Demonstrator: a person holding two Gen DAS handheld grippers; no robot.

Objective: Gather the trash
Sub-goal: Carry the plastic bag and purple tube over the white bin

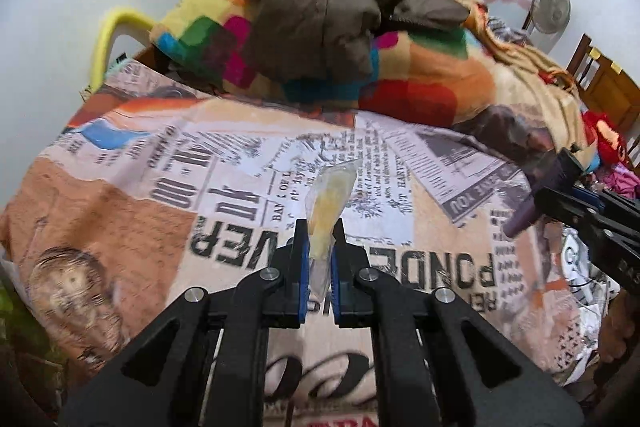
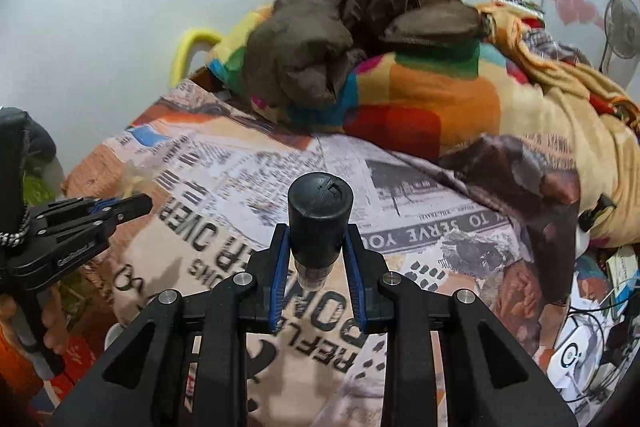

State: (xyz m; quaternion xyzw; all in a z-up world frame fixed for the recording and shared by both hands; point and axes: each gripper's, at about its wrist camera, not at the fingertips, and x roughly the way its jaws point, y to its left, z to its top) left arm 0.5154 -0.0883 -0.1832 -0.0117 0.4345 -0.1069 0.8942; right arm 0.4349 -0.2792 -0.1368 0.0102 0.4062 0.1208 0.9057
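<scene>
bed under my tongs: newspaper-print sheet | behind the print: multicolour blanket heaped on it | on the blanket: brown jacket | right of blanket: tan blanket

The right gripper squeezes a black bottle over the bed sheet. The left gripper is off to the side. A brown jacket lies on a bright blanket.

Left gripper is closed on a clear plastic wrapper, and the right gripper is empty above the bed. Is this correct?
Not fully. The right gripper is not empty: the right wrist view shows it shut on a dark bottle with a black cap. The left gripper is indeed closed on the clear plastic wrapper, both above the bed.
</scene>
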